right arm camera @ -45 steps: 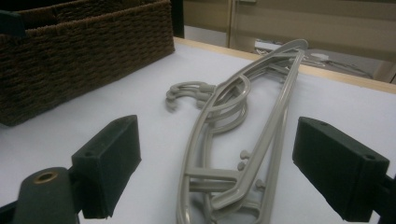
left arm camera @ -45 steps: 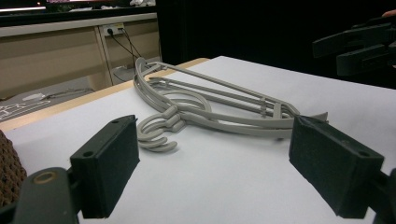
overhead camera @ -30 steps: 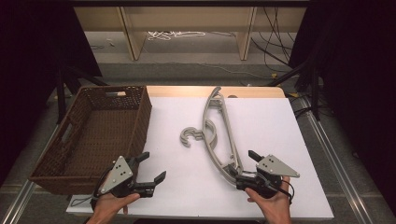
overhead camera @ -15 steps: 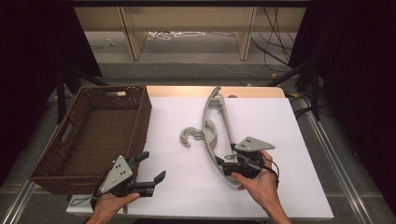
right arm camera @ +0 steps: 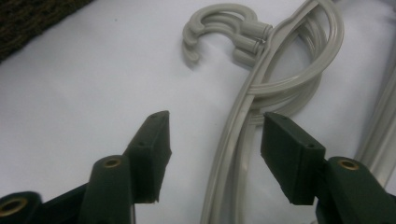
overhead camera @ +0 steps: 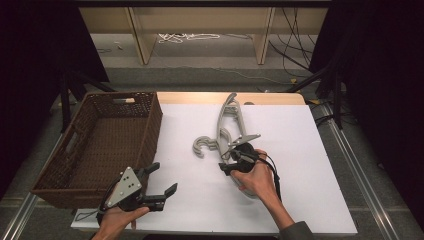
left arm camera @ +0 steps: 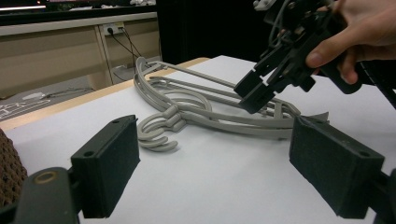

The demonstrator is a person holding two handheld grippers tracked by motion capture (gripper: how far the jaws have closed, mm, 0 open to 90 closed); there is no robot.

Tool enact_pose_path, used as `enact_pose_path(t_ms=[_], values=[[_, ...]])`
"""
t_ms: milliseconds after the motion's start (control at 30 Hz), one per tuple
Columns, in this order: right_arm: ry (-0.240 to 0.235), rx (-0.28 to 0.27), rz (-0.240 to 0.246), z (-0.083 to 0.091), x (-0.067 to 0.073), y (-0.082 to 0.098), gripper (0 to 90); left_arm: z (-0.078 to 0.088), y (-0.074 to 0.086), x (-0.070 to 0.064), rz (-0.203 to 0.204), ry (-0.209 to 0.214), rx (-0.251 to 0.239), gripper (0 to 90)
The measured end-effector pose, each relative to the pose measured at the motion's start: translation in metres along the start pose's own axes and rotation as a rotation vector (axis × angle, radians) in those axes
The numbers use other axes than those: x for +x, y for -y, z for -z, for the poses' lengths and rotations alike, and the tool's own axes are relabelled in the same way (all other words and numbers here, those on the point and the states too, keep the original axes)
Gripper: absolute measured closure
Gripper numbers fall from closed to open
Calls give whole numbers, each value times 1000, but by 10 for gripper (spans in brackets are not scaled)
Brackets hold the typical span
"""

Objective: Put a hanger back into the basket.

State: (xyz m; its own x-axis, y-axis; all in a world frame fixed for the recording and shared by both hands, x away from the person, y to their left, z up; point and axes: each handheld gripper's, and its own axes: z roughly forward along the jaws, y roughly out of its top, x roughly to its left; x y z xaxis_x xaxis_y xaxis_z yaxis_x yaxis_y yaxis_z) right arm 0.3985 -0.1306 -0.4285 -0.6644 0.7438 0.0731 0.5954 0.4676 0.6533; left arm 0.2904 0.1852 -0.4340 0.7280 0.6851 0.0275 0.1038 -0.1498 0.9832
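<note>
A stack of grey plastic hangers (overhead camera: pixel 223 131) lies in the middle of the white table, hooks (overhead camera: pixel 202 146) pointing left. My right gripper (overhead camera: pixel 226 162) hovers low over the hangers' near end. In the right gripper view its jaws (right arm camera: pixel 215 140) straddle one hanger arm (right arm camera: pixel 232 136) without touching it; they have just been closing and stand partly open. My left gripper (overhead camera: pixel 166 177) rests at the front left, wide open with nothing between its pads (left arm camera: pixel 110 168). From the left gripper view, the right gripper (left arm camera: pixel 259 91) tilts down onto the hangers (left arm camera: pixel 196 109).
A brown wicker basket (overhead camera: pixel 151 124) stands at the table's left edge, close beside my left gripper; its corner (left arm camera: pixel 7 173) shows in the left gripper view. Bare white table surface (overhead camera: pixel 305 165) lies to the right of the hangers. Wooden shelf legs and cables sit beyond the far edge.
My right gripper has moved from the front right corner leftward and forward onto the hangers, and its jaws have narrowed around a hanger arm. The left gripper has not moved.
</note>
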Motion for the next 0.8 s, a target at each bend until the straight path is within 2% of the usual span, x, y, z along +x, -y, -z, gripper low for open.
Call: enact_pose_path(t_ms=[100,133,167,267,300,400,633,800], values=[[-3,25,0,-9,-4,-3,472,0,1,0,4,-1,5,158],[-5,48,-20,-12,-4,-4,473,0,1,0,14,-3,3,158],[-2,52,-9,-16,-6,-5,480,0,0,1,4,1,-7,158],[-17,101,-33,-22,-8,-5,514,0,0,0,3,-1,1,158],[-16,103,-29,-24,-9,-5,526,0,1,0,13,-5,5,158],[-25,117,-39,-29,-12,-7,546,0,0,0,-5,-1,4,159],[-27,149,-65,-39,-18,-11,603,0,0,0,-5,-1,10,159],[-40,164,-62,-44,-19,-12,650,-1,0,0,-1,2,8,159]])
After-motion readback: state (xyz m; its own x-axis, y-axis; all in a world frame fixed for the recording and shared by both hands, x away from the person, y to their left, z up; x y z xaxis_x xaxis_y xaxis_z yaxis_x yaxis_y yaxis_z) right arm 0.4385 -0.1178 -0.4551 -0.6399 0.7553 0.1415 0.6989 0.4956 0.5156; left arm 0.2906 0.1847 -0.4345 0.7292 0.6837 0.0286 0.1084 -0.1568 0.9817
